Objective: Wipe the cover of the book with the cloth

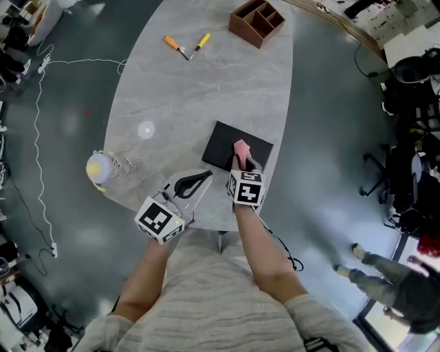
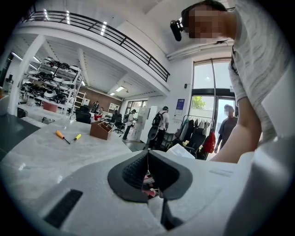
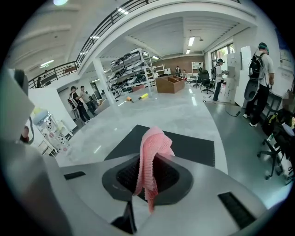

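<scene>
This is a large open workshop or lab hall. A mezzanine with a black metal railing (image 2: pixel 120 39) runs overhead, and tall white metal shelving racks (image 3: pixel 133 69) crowded with equipment stand far back on the left. A grey marbled oval table (image 1: pixel 206 89) carries two screwdrivers with orange and yellow handles (image 1: pixel 175 47) and a brown wooden compartment box (image 1: pixel 256 20). Black wheeled office chairs (image 3: pixel 279 133) stand at the right, a thin white cable (image 1: pixel 75 62) trails over the polished grey floor (image 1: pixel 330 137), and standing people (image 3: pixel 259 60) gather farther off.
</scene>
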Motion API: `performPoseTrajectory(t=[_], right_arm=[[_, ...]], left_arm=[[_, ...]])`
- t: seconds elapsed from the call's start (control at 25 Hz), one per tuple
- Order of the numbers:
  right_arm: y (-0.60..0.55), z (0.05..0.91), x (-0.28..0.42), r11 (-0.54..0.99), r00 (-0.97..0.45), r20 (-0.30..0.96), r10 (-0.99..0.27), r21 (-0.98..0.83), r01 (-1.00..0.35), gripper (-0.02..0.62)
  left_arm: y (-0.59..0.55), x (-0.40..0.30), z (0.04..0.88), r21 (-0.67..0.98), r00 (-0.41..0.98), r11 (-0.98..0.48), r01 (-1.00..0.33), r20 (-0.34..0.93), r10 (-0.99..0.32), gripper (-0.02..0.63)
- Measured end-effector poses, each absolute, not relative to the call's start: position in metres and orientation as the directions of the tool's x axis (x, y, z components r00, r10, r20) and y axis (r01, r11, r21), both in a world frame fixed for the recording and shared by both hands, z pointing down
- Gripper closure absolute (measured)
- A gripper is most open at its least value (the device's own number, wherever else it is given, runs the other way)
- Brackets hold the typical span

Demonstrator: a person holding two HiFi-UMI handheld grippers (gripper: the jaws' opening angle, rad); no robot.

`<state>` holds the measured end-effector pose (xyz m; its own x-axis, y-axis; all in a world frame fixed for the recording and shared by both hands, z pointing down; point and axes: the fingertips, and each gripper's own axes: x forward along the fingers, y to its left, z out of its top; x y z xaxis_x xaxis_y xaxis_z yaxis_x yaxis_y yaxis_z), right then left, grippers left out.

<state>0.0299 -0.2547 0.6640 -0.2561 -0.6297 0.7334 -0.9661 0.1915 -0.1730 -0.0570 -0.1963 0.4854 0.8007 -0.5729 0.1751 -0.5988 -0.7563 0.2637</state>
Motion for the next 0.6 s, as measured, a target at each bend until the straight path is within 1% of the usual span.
performPoseTrajectory(t=[0.28,0.52,0.6], right_arm=[[-0.261,0.664,-0.028,0.265,-0.355,0.716,-0.601,-0.241,-0.934,0.548],[-0.265,0.664,-0.061,0.305,-0.416,0.702,-0.578,-0.287,-0.908,0.548],[-0.265,0.661,-0.074,0.325,-0.471,0.675,-0.568,-0.342,-0.882,0.548]], left_arm=[[-0.197,-0.077,0.489,0.265,0.775,-0.729,-0.631,0.193,-0.601,0.591],[-0.198,-0.088,0.492,0.262,0.765,-0.719,-0.644,0.204,-0.611,0.591],[-0.198,-0.09,0.493,0.264,0.761,-0.714,-0.649,0.209,-0.615,0.591]])
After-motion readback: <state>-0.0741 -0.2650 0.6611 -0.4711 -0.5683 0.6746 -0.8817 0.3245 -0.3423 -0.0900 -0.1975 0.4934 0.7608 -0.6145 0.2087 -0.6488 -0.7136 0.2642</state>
